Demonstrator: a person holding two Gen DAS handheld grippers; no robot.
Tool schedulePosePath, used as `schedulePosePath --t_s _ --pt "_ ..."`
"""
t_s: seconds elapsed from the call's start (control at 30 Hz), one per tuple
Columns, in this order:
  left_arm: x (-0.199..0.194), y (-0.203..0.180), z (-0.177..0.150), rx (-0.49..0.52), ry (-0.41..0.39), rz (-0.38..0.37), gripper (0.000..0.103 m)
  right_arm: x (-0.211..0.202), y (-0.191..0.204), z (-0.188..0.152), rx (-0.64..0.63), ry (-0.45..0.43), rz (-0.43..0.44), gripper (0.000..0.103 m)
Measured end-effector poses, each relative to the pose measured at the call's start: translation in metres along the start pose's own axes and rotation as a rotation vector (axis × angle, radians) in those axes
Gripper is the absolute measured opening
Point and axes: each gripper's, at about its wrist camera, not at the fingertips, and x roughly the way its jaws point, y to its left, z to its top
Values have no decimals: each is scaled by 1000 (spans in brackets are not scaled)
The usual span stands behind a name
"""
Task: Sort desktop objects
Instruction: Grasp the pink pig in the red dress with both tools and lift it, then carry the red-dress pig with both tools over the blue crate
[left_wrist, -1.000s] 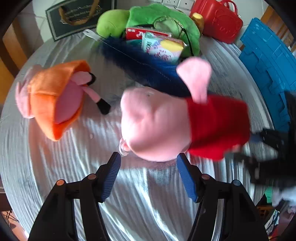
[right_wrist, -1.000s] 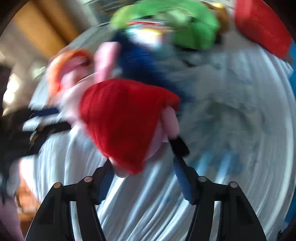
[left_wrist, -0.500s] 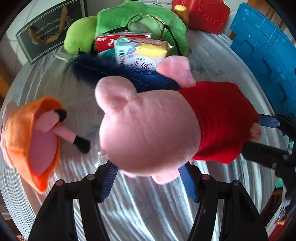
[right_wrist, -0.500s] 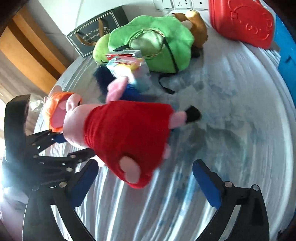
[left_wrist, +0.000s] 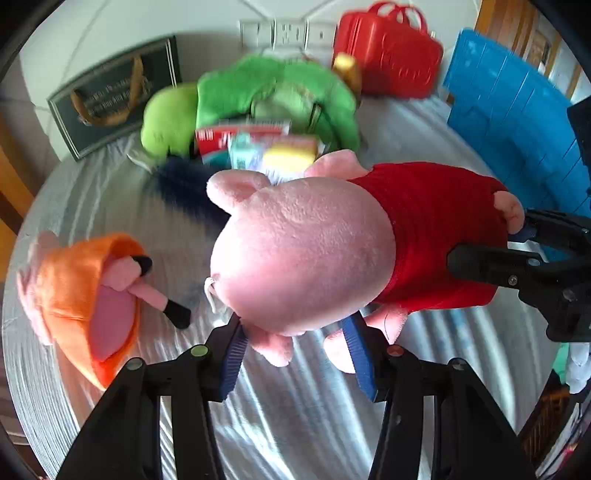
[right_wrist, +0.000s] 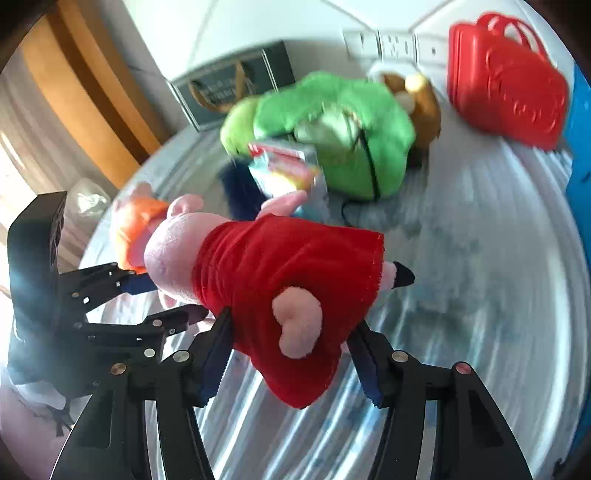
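Left wrist view: my left gripper (left_wrist: 295, 350), jaws just closing, clamps the head of the pig plush (left_wrist: 306, 254), carried clear above the grey table (left_wrist: 295, 424); I should keep both grips level so it doesn't twist. Right wrist view: my right gripper (right_wrist: 291, 354), also just closing, pinches its red dress, and the red case (right_wrist: 506, 99) at the back stands shut, contents hidden

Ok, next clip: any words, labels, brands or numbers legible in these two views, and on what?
None can be read.
Dark framed sign against the wall: lettering blurred.
Snack packets by the green plush: print smeared by motion.
Red case: embossed marking, not legible.
Pig plush in the red dress: no text showing.
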Motion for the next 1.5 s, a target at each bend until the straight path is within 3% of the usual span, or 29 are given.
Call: schedulePosePath --t_s 0.4,0.63,1.07,1.3,1.5 --pt "-98 -88 34 8 -261 78 50 -126 -22 4 -149 -236 11 58" --pt "-133 -145 52 48 -367 81 50 -195 -45 -5 -189 -341 -37 58" --pt "-179 -232 79 220 -501 -87 50 -302 -72 -48 -65 -492 -238 58" --pt "-198 -314 91 309 -551 -132 50 -358 -113 -83 -7 -574 -299 58" --pt "-209 -410 107 339 -603 -141 50 -417 -182 -101 -13 -638 -326 58"
